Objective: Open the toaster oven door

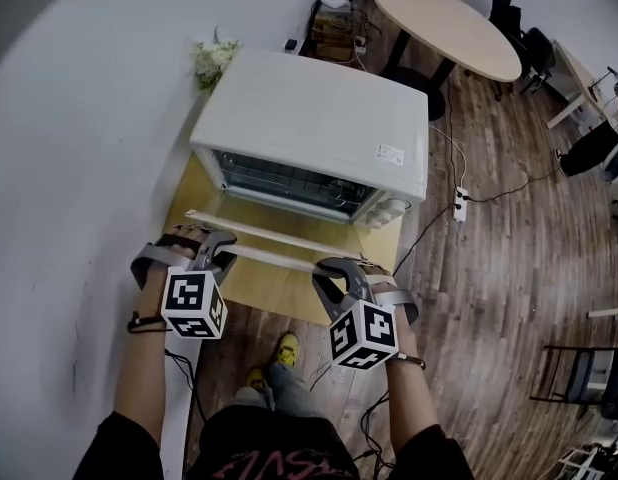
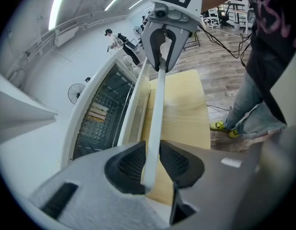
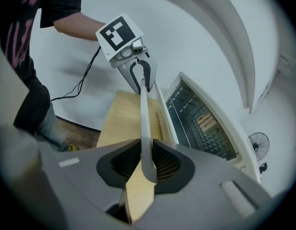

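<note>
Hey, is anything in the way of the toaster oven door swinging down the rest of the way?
Nothing visible. The left tool and right tool are both clamped on the door handle, and nothing shows on the wooden table beneath the door.

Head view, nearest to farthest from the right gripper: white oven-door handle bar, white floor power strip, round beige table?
1. White handle bar: clamped in the right gripper.
2. White power strip: on the floor, to the right.
3. Round beige table: far back right.
</note>
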The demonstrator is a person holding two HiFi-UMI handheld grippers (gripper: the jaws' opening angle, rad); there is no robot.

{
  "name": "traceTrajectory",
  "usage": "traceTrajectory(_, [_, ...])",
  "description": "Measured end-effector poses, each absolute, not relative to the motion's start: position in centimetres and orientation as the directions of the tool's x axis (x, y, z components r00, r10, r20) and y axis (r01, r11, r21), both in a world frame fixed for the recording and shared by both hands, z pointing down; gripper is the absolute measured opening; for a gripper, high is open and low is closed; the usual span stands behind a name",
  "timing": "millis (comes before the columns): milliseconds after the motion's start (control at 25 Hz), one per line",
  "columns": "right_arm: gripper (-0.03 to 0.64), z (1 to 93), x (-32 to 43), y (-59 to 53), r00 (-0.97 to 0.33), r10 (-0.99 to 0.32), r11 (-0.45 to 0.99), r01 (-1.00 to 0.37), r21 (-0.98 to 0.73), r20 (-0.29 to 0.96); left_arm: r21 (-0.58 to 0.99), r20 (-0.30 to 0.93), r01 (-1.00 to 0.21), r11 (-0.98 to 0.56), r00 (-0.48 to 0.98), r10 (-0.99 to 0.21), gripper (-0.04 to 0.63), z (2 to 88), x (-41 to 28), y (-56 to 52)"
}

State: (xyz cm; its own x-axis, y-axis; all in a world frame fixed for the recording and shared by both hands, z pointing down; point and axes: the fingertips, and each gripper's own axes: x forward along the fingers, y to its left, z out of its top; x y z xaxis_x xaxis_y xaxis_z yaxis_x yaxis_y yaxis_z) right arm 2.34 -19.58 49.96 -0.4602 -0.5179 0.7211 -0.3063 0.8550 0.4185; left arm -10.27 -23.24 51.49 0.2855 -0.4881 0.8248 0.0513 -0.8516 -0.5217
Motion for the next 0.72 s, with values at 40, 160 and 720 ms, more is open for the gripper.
traceTrajectory(40, [0.091,50.1,2.3,-19.5,-0.458,-0.523,0.852,-0.310,0.423,0.719,-0.524,0.823,0.052,-0.850,0.285,-0.491,0.097,51.6,-10.3,-23.1])
traceTrajectory(160, [0.091,50.6,2.3,-18.9,-0.447,-0.535,0.844,-0.315,0.434,0.717,-0.526,0.824,0.054,-0.849,0.281,-0.493,0.098,52.1,-10.4,-22.5])
traceTrajectory(720, [0.098,53.3,1.7,-16.9,-0.415,-0.592,0.805,-0.349,0.480,0.691,-0.540,0.818,0.071,-0.838,0.278,-0.504,0.098,54.8,-11.0,-20.4])
